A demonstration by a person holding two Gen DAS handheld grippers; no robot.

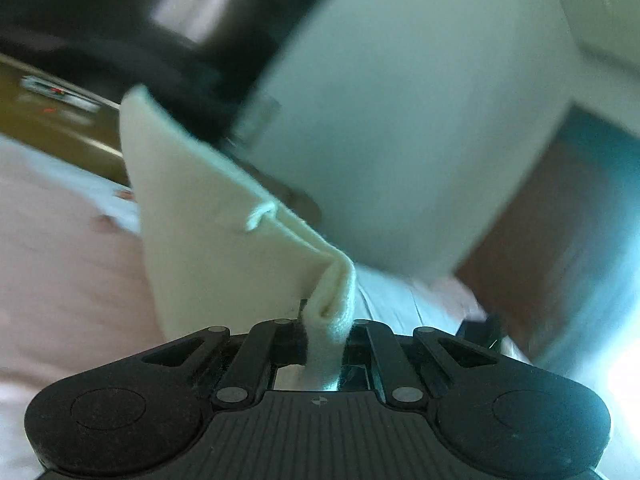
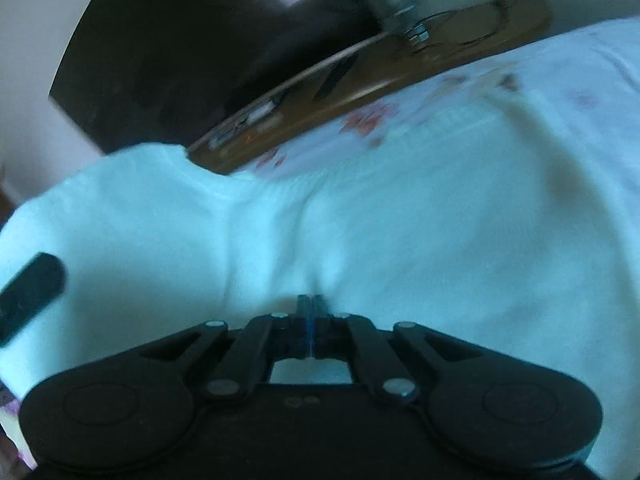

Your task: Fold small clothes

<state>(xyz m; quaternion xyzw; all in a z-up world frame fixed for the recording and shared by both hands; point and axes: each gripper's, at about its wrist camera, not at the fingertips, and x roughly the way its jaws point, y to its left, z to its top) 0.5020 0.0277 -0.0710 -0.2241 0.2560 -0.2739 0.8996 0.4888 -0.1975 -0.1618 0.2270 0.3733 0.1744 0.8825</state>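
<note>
A small cream-white knit garment [image 1: 208,240] hangs lifted in the left wrist view, its edge bunched between the jaws of my left gripper [image 1: 326,320], which is shut on it. In the right wrist view the same pale garment [image 2: 360,232] spreads wide ahead. My right gripper [image 2: 310,306] is shut, its tips pressed into the garment's near edge and pinching the cloth. A dark finger of the other gripper [image 2: 30,288] shows at the left edge.
A pink-white floral bedsheet [image 2: 560,80] lies beneath. A brown wooden board [image 2: 360,80] with small items runs along its far side. A dark cabinet [image 2: 180,40] and a pale wall [image 1: 400,120] stand behind. The view is motion-blurred.
</note>
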